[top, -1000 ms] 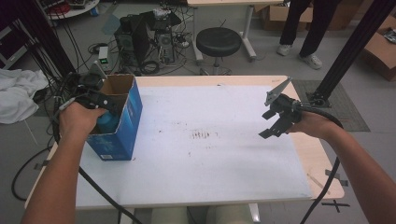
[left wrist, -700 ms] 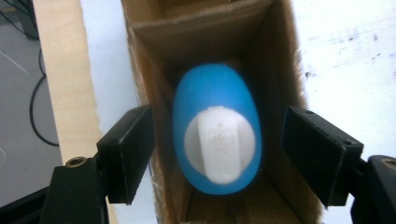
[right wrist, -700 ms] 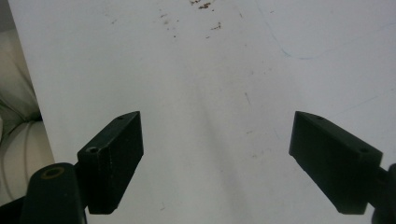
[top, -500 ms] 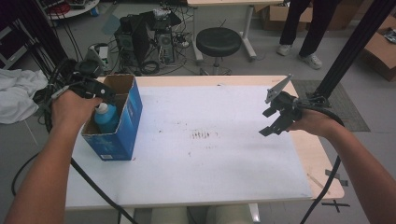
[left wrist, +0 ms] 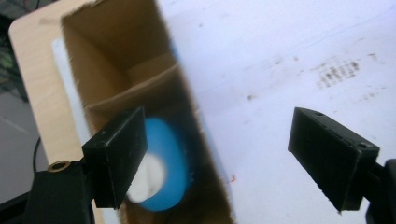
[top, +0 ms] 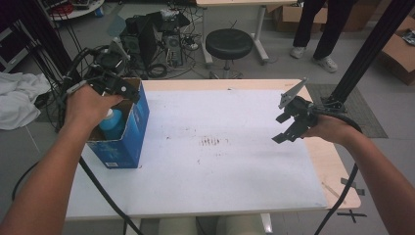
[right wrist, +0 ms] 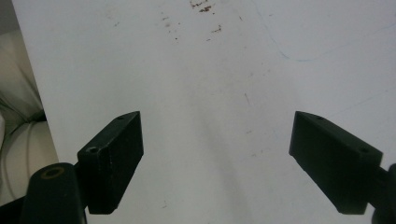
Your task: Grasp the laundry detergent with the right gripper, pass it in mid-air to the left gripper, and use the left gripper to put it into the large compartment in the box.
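Note:
A blue cardboard box [top: 128, 142] stands open at the table's left edge. Inside it sits a blue bottle [top: 112, 125] with a white cap. My left gripper [top: 128, 92] hovers open just above the box's far rim, holding nothing. In the left gripper view the open gripper [left wrist: 224, 163] straddles the box wall [left wrist: 126, 70], and the blurred bottle [left wrist: 166, 172] lies below the left jaw. My right gripper [top: 283, 128] is held open above the right part of the white table top [top: 220, 166]. The right gripper view shows that gripper [right wrist: 217, 163] over bare stained surface [right wrist: 210, 70].
A patch of dark marks [top: 213, 142] lies mid-table. Behind the table are a black stool [top: 229, 44], computer gear with cables [top: 156, 39] and a standing person's legs [top: 318, 29]. A black slanted pole [top: 362, 54] rises at right. White cloth [top: 19, 98] lies left.
My left hand has drawn up and back out of the box, and the blue bottle stays inside. The right gripper has hardly moved.

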The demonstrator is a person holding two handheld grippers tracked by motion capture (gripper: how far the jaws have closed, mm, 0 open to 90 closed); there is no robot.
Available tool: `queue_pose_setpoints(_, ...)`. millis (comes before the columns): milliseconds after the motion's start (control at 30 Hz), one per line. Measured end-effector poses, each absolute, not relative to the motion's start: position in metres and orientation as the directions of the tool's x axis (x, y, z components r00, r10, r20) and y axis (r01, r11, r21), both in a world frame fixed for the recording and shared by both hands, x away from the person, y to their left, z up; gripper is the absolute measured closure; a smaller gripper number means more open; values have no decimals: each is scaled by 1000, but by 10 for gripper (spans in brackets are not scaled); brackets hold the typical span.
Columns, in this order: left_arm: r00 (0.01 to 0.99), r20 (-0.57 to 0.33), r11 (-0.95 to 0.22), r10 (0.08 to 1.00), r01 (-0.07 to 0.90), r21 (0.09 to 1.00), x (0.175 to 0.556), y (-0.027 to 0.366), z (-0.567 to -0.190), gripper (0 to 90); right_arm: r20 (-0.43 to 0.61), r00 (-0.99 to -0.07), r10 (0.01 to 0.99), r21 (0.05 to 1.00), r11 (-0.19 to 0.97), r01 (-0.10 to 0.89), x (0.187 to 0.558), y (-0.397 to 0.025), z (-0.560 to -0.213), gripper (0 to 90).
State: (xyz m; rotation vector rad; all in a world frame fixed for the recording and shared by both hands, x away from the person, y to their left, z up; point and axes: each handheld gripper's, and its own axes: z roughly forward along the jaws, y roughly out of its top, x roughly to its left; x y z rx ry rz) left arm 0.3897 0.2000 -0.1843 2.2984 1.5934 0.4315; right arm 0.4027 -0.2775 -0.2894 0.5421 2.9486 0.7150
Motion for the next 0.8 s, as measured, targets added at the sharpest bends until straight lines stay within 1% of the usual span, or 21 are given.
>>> queue_pose_setpoints(67,381,78,-378,921,830,410,389,188,-181,194,23,-939,343,458,831,315,402,-277,-289,176)
queue_pose_setpoints(100,381,78,-378,921,830,410,389,188,-181,194,23,-939,343,458,831,315,402,-277,-289,176)
queue_pose_setpoints(167,425,84,-421,901,813,402,389,176,-179,193,24,-939,343,458,831,315,402,-276,-289,175)
queue_pose_setpoints(200,425,84,-421,901,813,402,389,176,-179,192,24,-939,343,458,831,315,402,-276,-289,175)
queue_pose_setpoints(300,487,105,-486,867,779,398,388,161,-177,195,26,-940,340,455,833,314,401,-274,-289,174)
queue_pose_setpoints(333,487,105,-486,867,779,398,388,161,-177,196,26,-940,340,455,833,314,401,-274,-289,174)
queue_pose_setpoints(433,554,120,-552,824,736,391,386,146,-178,196,24,-941,337,457,834,310,402,-272,-288,175)
queue_pose_setpoints(467,554,120,-552,824,736,391,386,146,-178,196,24,-941,337,457,834,310,402,-272,-288,175)
queue_pose_setpoints(533,608,120,-600,785,697,392,383,135,-179,196,24,-942,334,454,836,308,401,-271,-286,176)
queue_pose_setpoints(567,608,120,-600,785,697,392,383,135,-179,195,24,-942,334,454,836,308,401,-271,-286,176)
queue_pose_setpoints(633,654,118,-641,747,662,389,381,124,-181,195,21,-941,337,453,836,310,402,-270,-284,174)
queue_pose_setpoints(667,654,118,-641,747,662,389,381,124,-181,195,21,-941,338,453,836,310,402,-269,-284,174)
queue_pose_setpoints(700,691,119,-676,713,631,382,380,116,-183,196,20,-942,335,452,837,308,402,-269,-283,174)
queue_pose_setpoints(733,691,119,-676,713,631,382,380,116,-183,196,20,-941,336,451,837,309,402,-268,-283,173)
queue_pose_setpoints(800,738,111,-717,665,590,370,377,105,-187,196,20,-942,335,449,839,308,402,-267,-283,173)
